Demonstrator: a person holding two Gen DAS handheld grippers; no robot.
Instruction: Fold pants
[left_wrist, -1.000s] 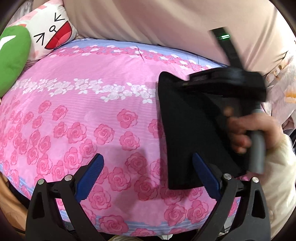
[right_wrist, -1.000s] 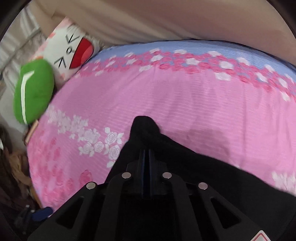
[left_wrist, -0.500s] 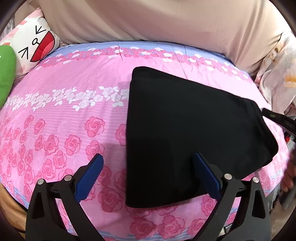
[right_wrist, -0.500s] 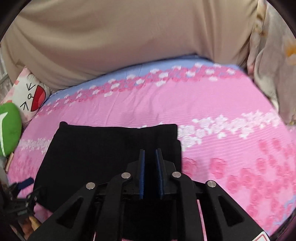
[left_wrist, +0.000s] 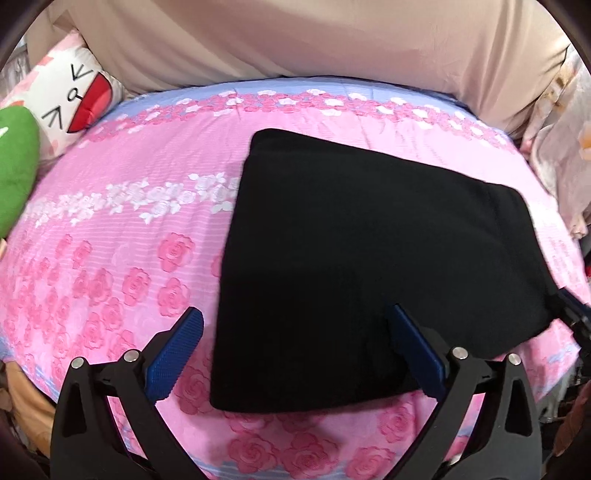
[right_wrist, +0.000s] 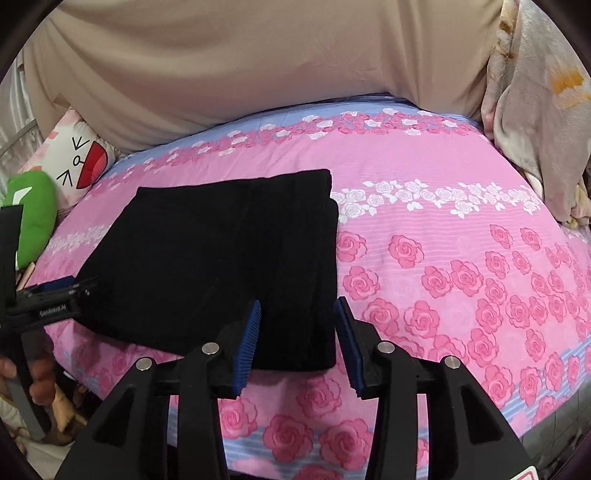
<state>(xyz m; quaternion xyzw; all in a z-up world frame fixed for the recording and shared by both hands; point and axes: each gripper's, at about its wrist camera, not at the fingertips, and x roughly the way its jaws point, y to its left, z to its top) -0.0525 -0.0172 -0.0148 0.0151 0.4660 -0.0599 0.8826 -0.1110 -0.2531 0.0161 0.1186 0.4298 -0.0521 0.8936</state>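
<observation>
Bright, even light; fisheye-warped edges w/ vignette

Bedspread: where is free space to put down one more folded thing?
Bare bedspread lies right of the folded black pants, up to the grey blanket. Another patch lies between the pants and the green pillow. Crowded: the near edge, where both tongs hover.
</observation>
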